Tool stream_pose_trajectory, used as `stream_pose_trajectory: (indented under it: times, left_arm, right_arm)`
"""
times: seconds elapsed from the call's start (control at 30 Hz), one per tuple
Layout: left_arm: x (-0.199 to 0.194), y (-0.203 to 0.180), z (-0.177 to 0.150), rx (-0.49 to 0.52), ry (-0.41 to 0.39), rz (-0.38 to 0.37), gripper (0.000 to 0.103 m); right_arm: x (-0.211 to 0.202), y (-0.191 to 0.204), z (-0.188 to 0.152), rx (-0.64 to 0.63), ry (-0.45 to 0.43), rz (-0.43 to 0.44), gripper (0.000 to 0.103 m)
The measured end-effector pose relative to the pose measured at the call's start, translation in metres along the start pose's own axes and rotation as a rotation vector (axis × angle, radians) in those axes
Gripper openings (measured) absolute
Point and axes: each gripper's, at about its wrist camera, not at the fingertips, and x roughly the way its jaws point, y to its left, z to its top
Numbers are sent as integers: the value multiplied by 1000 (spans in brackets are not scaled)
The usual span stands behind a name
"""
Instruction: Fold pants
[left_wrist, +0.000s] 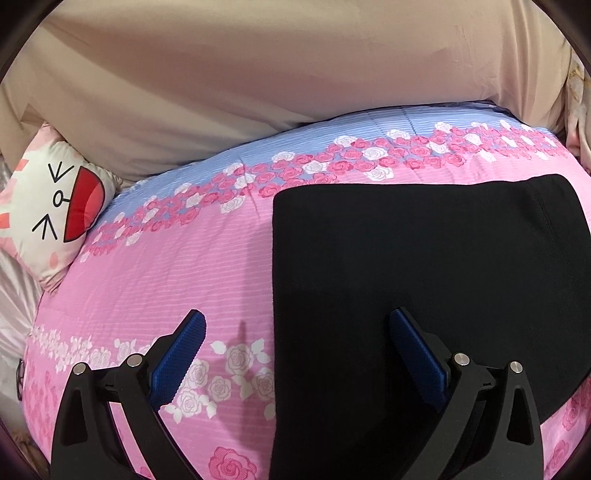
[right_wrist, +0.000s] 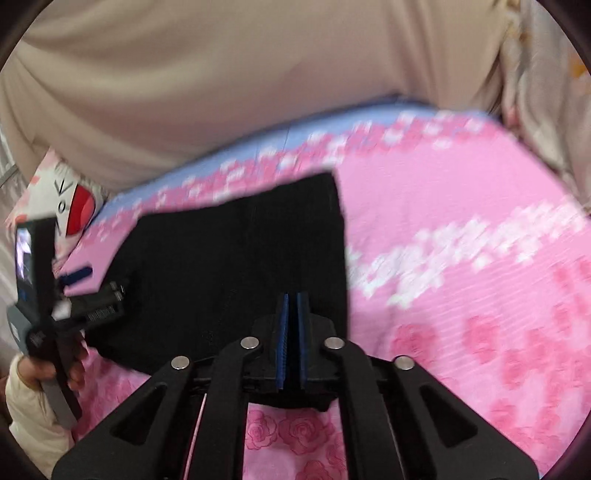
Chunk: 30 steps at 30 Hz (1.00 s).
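OK, the black pants (left_wrist: 424, 280) are lying folded into a compact block on the bed, on top of the pink rose-print quilt (left_wrist: 166, 266). In the left wrist view they are filling the frame from 12 round to 5 o'clock, edges flat and fairly square.

The left gripper (left_wrist: 297, 354) is sitting wide open, holding nothing. Its left blue pad (left_wrist: 181, 358) is hovering over bare quilt; the right pad is hovering over the left edge of the pants. Can't tell whether either pad is touching the fabric.

The right gripper (right_wrist: 293, 332) is showing its blue pads pressed nearly together, only a thin slit between them. The tips are sitting at the near edge of the pants (right_wrist: 236, 266), close to their right-hand corner. Whether cloth is pinched in that slit, I can't tell; the right wrist view is motion-blurred.

In that same view, the left gripper (right_wrist: 85, 291) is appearing at 9 o'clock, gripped by the person's hand (right_wrist: 48, 369) in a cream sleeve, just beside the left edge of the pants.

A cartoon-face pillow (left_wrist: 51, 206) is lying at 9 o'clock at the quilt's far left edge. A beige padded headboard (left_wrist: 258, 74) is running across the top at 12 o'clock, behind the blue band of the quilt.
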Motion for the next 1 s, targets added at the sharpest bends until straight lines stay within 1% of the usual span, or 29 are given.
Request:
stream_pose_trajectory:
  times: [0.07, 0.1, 0.17, 0.2, 0.27, 0.3, 0.33, 0.37, 0.4, 0.43, 0.53, 0.67, 0.73, 0.77, 0.8, 0.83, 0.9, 0.93, 1.0]
  left_arm:
    - [1, -1, 0, -6, 5, 6, 98]
    - [2, -2, 0, -5, 5, 11, 98]
    - [1, -5, -1, 5, 2, 25, 98]
    - [1, -6, -1, 9, 0, 31, 98]
    - [1, -6, -1, 13, 0, 35, 98]
    - [1, -6, 0, 12, 2, 33, 98]
    - [2, -5, -1, 10, 4, 28, 98]
    - [2, -4, -1, 8, 7, 23, 98]
    - [3, -4, -1, 4, 9, 16, 98]
    - [3, -3, -1, 3, 11, 9, 98]
    - [6, -3, -1, -4, 12, -6, 98]
    - [7, -3, -1, -7, 13, -12, 98]
    - [1, 1, -2, -7, 13, -19, 98]
    - [-7, 4, -4, -5, 9, -23, 98]
    - [-15, 9, -7, -7, 0, -29, 98]
    - [-25, 15, -13, -6, -17, -38, 98]
    - [-38, 19, -24, 1, -24, -51, 98]
    - [-42, 21, -29, -1, -19, -59, 98]
    - [-47, 24, -43, -13, 11, -95, 98]
  right_arm:
    - [-11, 13, 5, -13, -23, 56, 8]
    - [-15, 24, 7, -28, -31, 106, 8]
    - [-9, 46, 5, -91, -11, 168, 8]
    - [1, 54, 1, -115, 8, 183, 8]
    - [27, 56, -7, -120, 66, 164, 8]
    - [35, 52, -10, -110, 74, 140, 8]
    - [46, 41, -14, -90, 84, 81, 6]
    - [51, 27, -17, -51, 90, 67, 5]
    - [50, 16, -20, -5, 87, 89, 3]
    - [47, -5, -21, 82, 91, 137, 0]
    - [44, -35, -24, 181, 94, 191, 0]
    - [32, -38, -26, 188, 92, 188, 0]
    - [16, -39, -27, 206, 65, 191, 0]
    - [8, -41, -26, 202, 49, 179, 3]
    - [0, -43, -27, 188, 32, 148, 4]
    - [-9, -45, -30, 161, 25, 106, 9]
    - [-17, -49, -36, 133, 35, 68, 15]
    - [-21, -49, -42, 122, 38, 55, 18]
    - [-22, -47, -54, 95, 58, 50, 18]
